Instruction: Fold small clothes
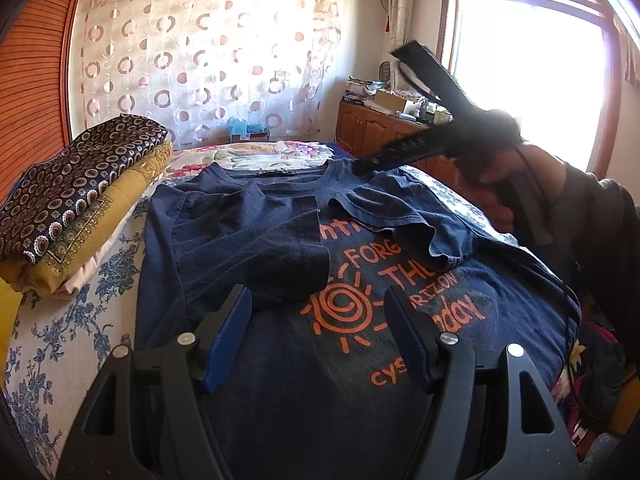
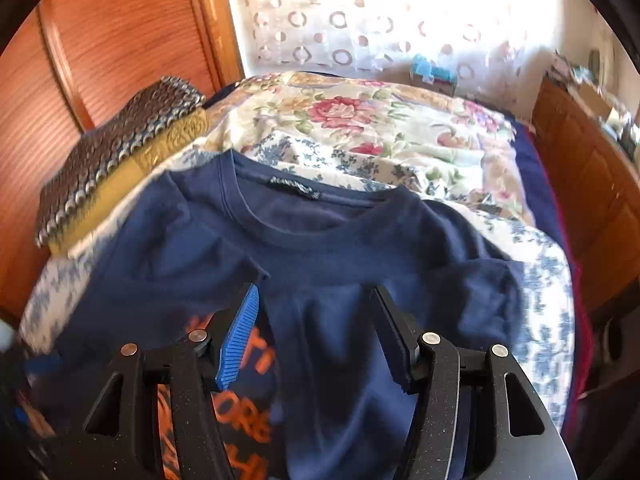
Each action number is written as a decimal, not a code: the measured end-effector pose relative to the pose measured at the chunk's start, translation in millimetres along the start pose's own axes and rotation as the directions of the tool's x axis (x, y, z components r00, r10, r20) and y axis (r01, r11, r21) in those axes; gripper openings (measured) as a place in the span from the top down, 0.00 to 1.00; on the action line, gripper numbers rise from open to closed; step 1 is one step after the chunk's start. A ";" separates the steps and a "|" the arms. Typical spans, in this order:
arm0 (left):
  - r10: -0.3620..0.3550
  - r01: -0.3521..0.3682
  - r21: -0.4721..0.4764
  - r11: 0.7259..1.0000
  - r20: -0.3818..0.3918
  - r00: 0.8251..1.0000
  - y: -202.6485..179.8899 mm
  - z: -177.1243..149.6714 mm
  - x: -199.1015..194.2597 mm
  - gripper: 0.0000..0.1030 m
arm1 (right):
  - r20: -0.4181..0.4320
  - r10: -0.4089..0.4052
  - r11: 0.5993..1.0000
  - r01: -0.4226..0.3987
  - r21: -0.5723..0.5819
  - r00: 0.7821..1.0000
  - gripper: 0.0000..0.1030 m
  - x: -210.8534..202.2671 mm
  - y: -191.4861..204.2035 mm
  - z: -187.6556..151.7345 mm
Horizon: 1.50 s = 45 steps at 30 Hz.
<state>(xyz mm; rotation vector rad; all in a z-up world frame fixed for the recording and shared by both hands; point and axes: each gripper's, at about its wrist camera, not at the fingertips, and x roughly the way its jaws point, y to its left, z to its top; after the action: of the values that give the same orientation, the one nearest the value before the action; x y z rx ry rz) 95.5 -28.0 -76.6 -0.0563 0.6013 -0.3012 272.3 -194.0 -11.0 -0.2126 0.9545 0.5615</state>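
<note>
Left wrist view: navy T-shirt [image 1: 360, 352] runs lengthwise ahead, collar far — right gripper [image 1: 372, 162] nearer it, apparently empty, part-open; left gripper [image 1: 320, 300] likewise.

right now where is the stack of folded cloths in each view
Left wrist view: the stack of folded cloths sits at the left edge, on the bed beside the navy t-shirt, dark patterned cloth on top, mustard one under it.
Right wrist view: the stack of folded cloths is upper left, blurred, against the wooden door.
Shared landmark: the t-shirt's collar label, right of the stack in both.
</note>
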 end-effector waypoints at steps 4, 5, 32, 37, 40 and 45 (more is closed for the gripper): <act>0.019 -0.019 0.010 1.000 0.010 1.000 4.9 5.3 -4.3 0.33 | 0.005 -0.060 0.998 0.060 -0.026 0.998 0.41 -10.2 -7.1 -15.9; 0.025 -0.025 0.011 1.000 0.013 1.000 7.1 7.1 -5.4 0.33 | 0.007 -0.089 0.996 0.089 -0.027 0.996 0.41 -11.6 -11.3 -22.4; 0.190 -0.183 0.055 0.982 -0.178 0.966 105.4 67.3 86.5 0.33 | 0.015 -0.094 0.996 0.094 0.006 0.995 0.21 17.5 -40.2 -57.8; 0.194 -0.189 0.045 0.981 -0.218 0.956 113.9 69.5 103.9 0.33 | 0.017 -0.094 0.996 0.094 0.008 0.995 0.20 16.1 -39.3 -57.8; 0.200 -0.197 0.035 0.980 -0.248 0.948 119.5 66.6 112.9 0.33 | 0.018 -0.098 0.995 0.098 0.005 0.995 0.20 16.2 -41.4 -59.2; 0.222 -0.232 0.001 0.973 -0.293 0.930 130.4 61.4 127.4 0.33 | 0.018 -0.098 0.995 0.098 0.005 0.995 0.20 17.5 -41.0 -59.7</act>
<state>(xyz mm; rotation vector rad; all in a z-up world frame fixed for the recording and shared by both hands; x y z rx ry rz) 264.1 56.7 -114.1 0.0265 0.8985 -0.0729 259.9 -246.6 -62.2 -0.2486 0.9228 0.4708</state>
